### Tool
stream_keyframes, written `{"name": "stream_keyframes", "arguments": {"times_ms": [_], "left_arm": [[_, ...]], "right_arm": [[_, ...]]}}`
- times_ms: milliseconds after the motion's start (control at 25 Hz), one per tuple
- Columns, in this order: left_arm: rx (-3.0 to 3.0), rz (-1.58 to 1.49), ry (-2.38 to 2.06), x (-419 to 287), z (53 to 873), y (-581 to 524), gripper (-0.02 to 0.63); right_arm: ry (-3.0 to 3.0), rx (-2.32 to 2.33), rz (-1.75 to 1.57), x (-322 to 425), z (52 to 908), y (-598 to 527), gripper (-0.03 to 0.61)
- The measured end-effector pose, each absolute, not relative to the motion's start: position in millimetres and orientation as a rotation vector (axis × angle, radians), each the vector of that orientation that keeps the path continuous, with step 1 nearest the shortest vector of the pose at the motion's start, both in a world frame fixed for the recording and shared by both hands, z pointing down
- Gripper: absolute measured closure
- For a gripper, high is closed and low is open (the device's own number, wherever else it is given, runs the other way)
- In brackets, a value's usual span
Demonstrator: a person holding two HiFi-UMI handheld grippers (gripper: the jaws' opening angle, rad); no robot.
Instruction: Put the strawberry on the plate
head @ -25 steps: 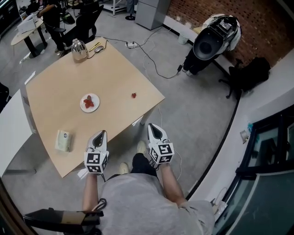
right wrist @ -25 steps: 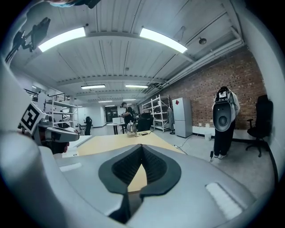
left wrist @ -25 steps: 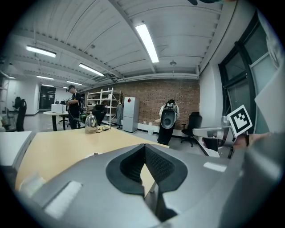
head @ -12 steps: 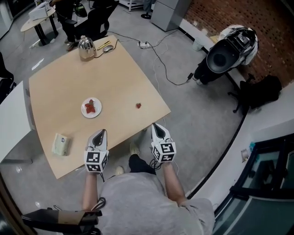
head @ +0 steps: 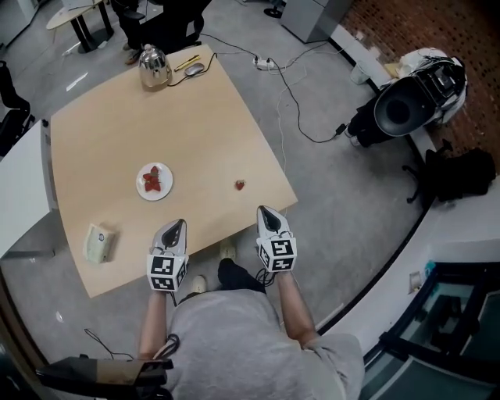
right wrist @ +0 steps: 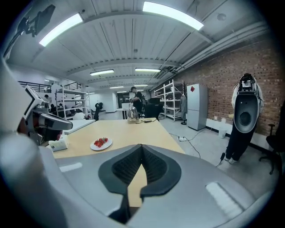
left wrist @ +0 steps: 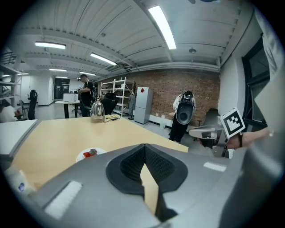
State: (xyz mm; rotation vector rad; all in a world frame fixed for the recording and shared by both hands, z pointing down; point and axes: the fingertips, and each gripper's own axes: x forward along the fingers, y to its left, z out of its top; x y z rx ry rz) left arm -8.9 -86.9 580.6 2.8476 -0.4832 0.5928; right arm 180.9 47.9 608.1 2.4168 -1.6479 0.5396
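Red strawberry [head: 240, 185]; white plate [head: 159, 191]; pale wood table [head: 156, 109]; silver kettle [head: 155, 69]; grey floor [head: 336, 195]; red-brown brick wall [head: 461, 23].

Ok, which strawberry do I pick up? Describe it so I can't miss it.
Start at the wooden table. On its right side, near the edge, a single small red strawberry lies on bare wood. Unlike the berries on the white plate further left, it sits alone, off any dish.
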Motion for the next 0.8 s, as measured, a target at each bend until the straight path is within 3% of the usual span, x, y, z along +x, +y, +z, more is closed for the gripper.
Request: {"name": "stream_keyframes", "arguments": {"times_ms": [800], "left_arm": [[2.687,0.748,-0.674,5,610,-87,0.594]], "right_arm": [[-1.805,2.129,0.728,218,695,-2,0.571]]}}
